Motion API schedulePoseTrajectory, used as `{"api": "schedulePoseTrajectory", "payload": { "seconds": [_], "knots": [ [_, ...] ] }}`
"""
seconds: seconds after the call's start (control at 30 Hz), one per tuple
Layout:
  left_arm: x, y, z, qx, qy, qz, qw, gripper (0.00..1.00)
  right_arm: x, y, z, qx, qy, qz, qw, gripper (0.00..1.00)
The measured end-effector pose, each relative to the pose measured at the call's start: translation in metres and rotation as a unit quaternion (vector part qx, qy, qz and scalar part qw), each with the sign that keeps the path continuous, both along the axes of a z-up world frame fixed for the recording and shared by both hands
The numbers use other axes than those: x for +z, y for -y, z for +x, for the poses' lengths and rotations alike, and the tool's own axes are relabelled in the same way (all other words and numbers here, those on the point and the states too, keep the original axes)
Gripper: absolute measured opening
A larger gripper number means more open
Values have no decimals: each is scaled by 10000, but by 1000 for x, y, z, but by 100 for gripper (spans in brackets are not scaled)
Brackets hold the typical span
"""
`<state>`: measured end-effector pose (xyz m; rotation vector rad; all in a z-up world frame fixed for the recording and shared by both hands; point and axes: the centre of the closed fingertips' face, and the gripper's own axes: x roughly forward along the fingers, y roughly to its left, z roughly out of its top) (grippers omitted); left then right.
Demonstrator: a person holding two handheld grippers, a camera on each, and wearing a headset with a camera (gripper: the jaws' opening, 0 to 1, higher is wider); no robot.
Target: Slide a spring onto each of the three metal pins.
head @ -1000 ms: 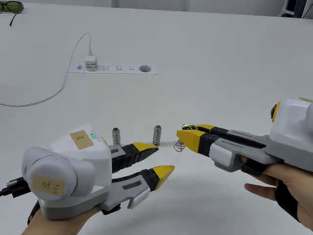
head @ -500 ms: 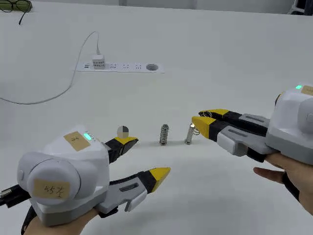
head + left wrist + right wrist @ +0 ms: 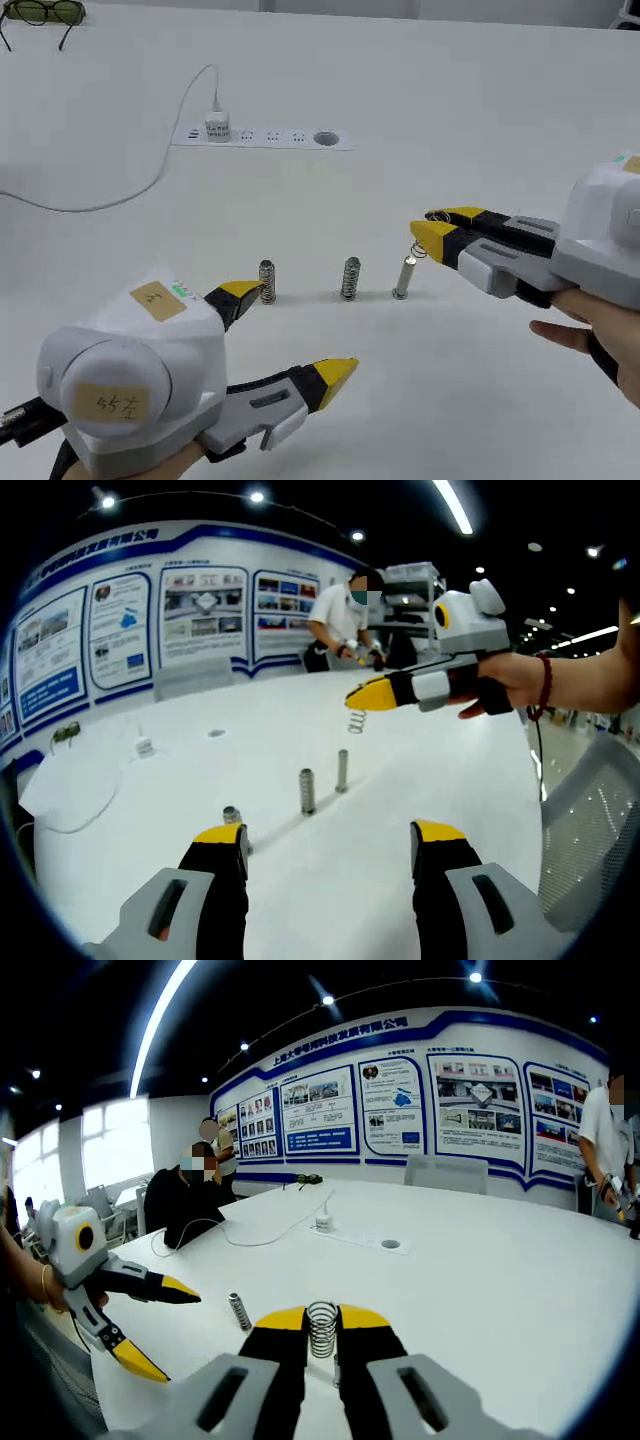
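Third spring [image 3: 418, 250] is pinched in the right gripper [image 3: 432, 232], held above the table [image 3: 450, 120] at about 1 o'clock from the bare pin [image 3: 404, 277] and not yet on it. Its long axis is roughly upright, lower end toward the pin top. Left pin [image 3: 267, 282] and middle pin [image 3: 351, 279] carry springs, so two of three look done. Left gripper [image 3: 288, 330] sits at 7 o'clock from the row, jaws wide apart and empty.

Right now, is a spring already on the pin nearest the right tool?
No, that pin stands bare, and the right tool holds the spring in the air, apart from it.
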<state>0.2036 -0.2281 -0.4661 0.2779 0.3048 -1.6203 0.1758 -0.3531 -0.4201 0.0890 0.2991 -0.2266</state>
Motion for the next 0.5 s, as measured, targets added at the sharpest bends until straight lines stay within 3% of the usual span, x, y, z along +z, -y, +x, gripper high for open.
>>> {"api": "schedulePoseTrajectory", "payload": {
  "seconds": [0.5],
  "knots": [
    [-5,-6,12,275,-47,64,9996,77,-24,14,9,-113,-258,49,9996,12]
  ]
}}
